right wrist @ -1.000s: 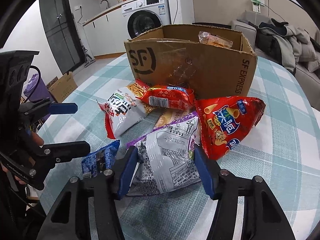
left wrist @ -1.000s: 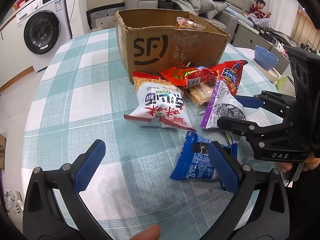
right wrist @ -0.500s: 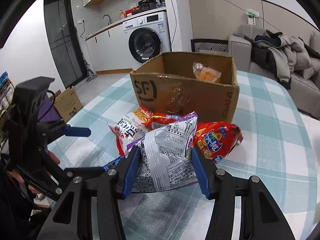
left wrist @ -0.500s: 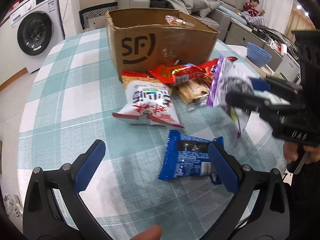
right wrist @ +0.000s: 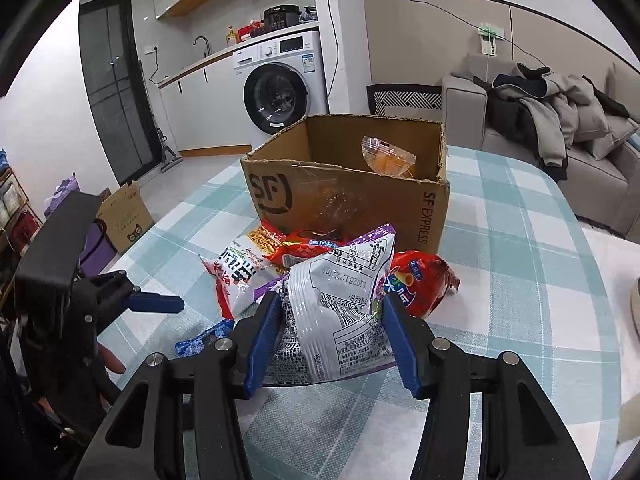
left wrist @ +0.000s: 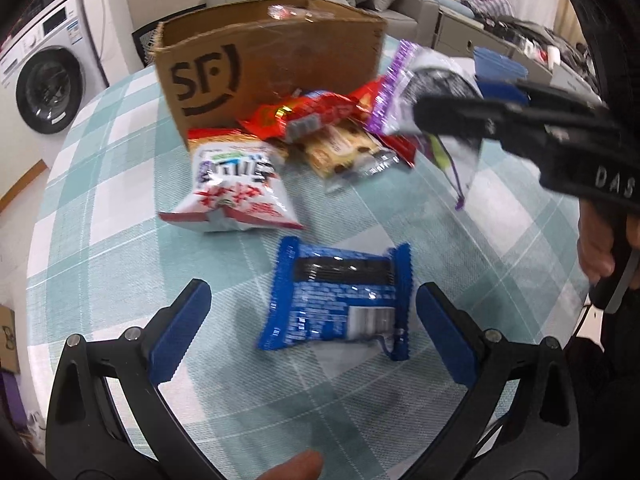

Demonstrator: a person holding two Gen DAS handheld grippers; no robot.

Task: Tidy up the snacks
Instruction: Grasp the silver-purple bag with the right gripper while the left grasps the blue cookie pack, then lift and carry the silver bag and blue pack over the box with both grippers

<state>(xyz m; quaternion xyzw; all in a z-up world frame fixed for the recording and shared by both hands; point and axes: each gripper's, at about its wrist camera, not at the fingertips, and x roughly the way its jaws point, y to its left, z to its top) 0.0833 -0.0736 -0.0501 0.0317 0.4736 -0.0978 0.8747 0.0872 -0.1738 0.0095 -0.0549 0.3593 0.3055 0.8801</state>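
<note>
Snacks (left wrist: 236, 184) lying piled near side of box (right wrist: 352, 200), waiting to go in; right gripper (right wrist: 332, 336) clenching purple bag (right wrist: 340, 312), lifting it clear for the box; left gripper (left wrist: 312, 332) spread wide, straddling blue pack (left wrist: 340, 304), likely next pick

washing machine (right wrist: 278, 90) under counter; grey sofa (right wrist: 592, 148) piled with coats; dark door (right wrist: 114, 92); white walls
</note>
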